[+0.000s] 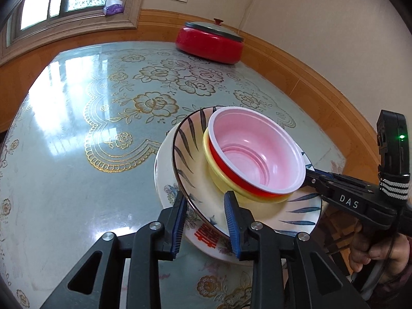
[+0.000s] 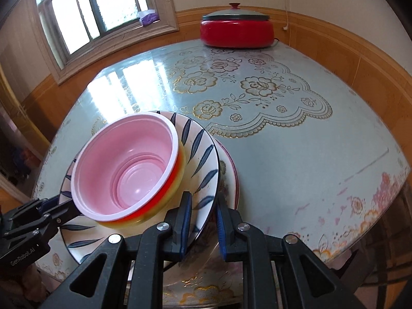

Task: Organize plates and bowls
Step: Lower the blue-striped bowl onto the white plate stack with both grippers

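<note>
Pink-lined red bowl [image 1: 257, 154]; yellow bowl [image 1: 219, 177]; blue-leaf plate [image 1: 188, 159]; teal gold-flowered tablecloth [image 1: 103, 118]; red pot [image 1: 209, 43].

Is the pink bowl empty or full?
Empty. The pink bowl shows its bare ribbed bottom in both views, and it sits nested in a yellow bowl.

Red lidded pot [image 2: 237, 32] at floral table's [image 2: 296, 139] far edge.

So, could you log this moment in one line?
left gripper: open astride leaf plate | right gripper: shut on it | bowls: nested atop
</note>
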Motion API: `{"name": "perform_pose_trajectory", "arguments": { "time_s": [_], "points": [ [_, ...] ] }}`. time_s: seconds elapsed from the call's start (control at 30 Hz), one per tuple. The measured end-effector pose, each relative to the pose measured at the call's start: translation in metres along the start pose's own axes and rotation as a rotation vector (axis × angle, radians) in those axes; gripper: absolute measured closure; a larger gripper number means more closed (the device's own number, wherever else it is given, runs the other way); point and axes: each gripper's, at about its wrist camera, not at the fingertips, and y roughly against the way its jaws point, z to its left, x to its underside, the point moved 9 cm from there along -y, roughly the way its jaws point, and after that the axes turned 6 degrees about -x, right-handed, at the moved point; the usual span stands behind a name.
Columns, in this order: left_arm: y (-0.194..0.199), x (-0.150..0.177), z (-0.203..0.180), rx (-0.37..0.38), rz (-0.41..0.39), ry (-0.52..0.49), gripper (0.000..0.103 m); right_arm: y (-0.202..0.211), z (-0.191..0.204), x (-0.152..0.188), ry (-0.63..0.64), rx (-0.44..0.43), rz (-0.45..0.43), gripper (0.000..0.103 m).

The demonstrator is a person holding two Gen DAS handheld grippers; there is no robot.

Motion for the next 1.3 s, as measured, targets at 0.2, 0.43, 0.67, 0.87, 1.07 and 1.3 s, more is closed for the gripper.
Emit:
{"name": "perform_pose_trajectory", "arguments": {
  "time_s": [0.2, 0.43, 0.67, 0.87, 1.07, 1.3],
  "points": [
    [0.008, 0.002, 0.003, 0.044, -0.011, -0.003, 0.071, 0.014, 0.0, 0.01, -0.094, -0.108, -0.017, 0.086],
    [0.009, 0.003, -0.002, 0.041, -0.022, -0.043, 0.073, 0.02, 0.01, 0.014, -0.035, -0.05, -0.049, 0.087],
    [0.007, 0.002, -0.002, 0.056, -0.015, -0.045, 0.072, 0.018, 0.007, 0.009, -0.006, 0.018, -0.056, 0.088],
    [0.015, 0.003, 0.002, 0.07, -0.02, -0.041, 0.072, 0.021, 0.006, 0.011, -0.032, 0.019, -0.055, 0.088],
    [0.028, 0.005, 0.008, 0.075, -0.039, -0.043, 0.071, 0.027, 0.004, 0.018, -0.121, -0.064, -0.067, 0.087],
    [0.021, 0.026, 0.031, 0.03, 0.016, -0.02, 0.073, 0.048, 0.011, 0.037, -0.158, -0.121, -0.12, 0.085]
  ]
}}
